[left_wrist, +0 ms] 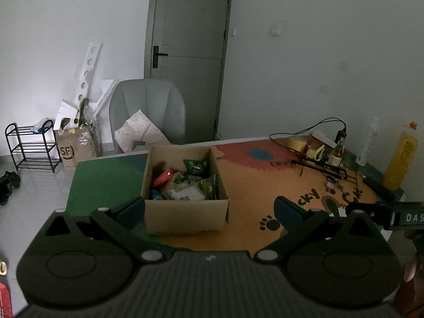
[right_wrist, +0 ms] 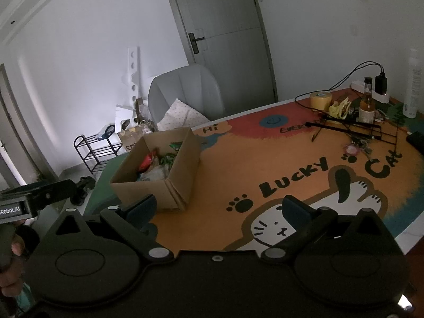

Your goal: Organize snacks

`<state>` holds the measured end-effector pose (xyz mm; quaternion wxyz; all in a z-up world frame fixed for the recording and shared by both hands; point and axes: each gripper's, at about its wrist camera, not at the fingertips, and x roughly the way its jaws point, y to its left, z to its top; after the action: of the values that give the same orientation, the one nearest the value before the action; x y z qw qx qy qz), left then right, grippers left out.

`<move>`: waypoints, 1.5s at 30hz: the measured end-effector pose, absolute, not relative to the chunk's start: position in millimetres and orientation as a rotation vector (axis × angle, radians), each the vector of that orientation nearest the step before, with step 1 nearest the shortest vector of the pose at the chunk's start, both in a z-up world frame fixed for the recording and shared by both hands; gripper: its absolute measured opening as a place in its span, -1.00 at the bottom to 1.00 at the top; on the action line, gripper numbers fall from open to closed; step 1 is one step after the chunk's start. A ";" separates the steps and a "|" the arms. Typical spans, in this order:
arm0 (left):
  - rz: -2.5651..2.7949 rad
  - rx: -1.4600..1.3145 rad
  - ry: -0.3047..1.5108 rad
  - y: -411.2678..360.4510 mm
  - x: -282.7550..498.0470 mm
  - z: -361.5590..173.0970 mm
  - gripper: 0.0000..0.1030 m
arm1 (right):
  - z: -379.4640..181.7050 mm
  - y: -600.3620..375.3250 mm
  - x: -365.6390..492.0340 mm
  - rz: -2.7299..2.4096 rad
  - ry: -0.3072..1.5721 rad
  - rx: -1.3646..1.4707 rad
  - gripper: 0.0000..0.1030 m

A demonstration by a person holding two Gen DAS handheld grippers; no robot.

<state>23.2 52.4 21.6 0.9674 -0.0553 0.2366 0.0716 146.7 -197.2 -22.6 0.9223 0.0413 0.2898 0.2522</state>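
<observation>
Snacks all gathered inside the open cardboard box on the worktop: green packets, a red one, a blue one and a pale labelled pouch, heaped loosely with no visible sorting. No stray packet visible on the cat-print mat around the box. Far right of the worktop cluttered with a tape roll, a small bottle, a yellow bottle, a charger with cable and a black wire frame, none of it recognisably snack food.

Left hand-held gripper spread wide, nothing between its fingers, hovering just short of the box's near wall. Right hand-held gripper likewise spread and holding nothing, over bare mat to the right of the box.

Fits two stages equally: packets collected into the box with only withdrawal left, or a full box waiting for its contents to be lifted out and arranged. Impossible to settle from this moment which applies.
</observation>
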 end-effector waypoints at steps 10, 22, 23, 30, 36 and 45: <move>0.141 -0.113 0.485 50.0 23.5 17.9 1.00 | -18.8 -197.5 146.8 0.514 0.590 0.074 1.00; 0.143 -0.118 0.479 50.4 22.3 18.2 1.00 | -20.1 -196.3 146.7 0.516 0.595 0.070 1.00; 0.142 -0.118 0.479 50.3 22.1 18.0 1.00 | -20.5 -196.1 146.2 0.515 0.597 0.070 1.00; 0.143 -0.118 0.479 50.5 22.3 18.6 1.00 | -21.2 -194.2 144.8 0.521 0.595 0.064 1.00; 0.143 -0.118 0.478 50.6 22.5 18.9 1.00 | -20.9 -194.1 144.2 0.520 0.597 0.068 1.00; 0.144 -0.117 0.478 50.7 22.1 18.4 1.00 | -20.9 -193.9 144.5 0.519 0.596 0.066 1.00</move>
<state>22.1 50.7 18.4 0.9673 -0.0580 0.2364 0.0710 144.5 -193.9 -20.9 0.9223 0.0324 0.2903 0.2530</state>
